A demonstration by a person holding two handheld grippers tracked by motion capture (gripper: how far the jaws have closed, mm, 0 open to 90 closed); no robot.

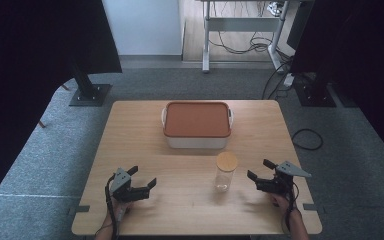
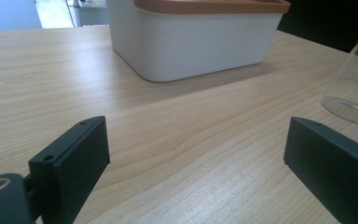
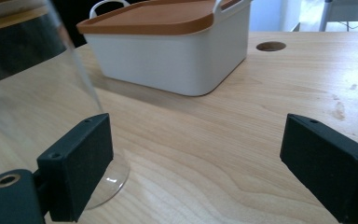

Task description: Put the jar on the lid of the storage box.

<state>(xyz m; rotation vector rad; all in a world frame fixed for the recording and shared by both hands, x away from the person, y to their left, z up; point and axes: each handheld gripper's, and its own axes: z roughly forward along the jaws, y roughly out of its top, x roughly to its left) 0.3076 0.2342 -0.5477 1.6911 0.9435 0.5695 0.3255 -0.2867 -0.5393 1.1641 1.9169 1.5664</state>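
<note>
Clear glass jar [image 1: 226, 173] with a round wooden lid stands upright on the pale wood-grain tabletop [image 1: 180, 165], its long axis vertical, just left of my right gripper [image 1: 260, 176] and well apart from my left gripper [image 1: 141, 176], so I judge the right one makes the reach. Both grippers have jaws spread wide with nothing between them; in the right gripper view the jar's curved wall sits just outside my left jaw. White bin [image 1: 196, 141] with a matte orange lid sits beyond the jar, untouched.
</note>
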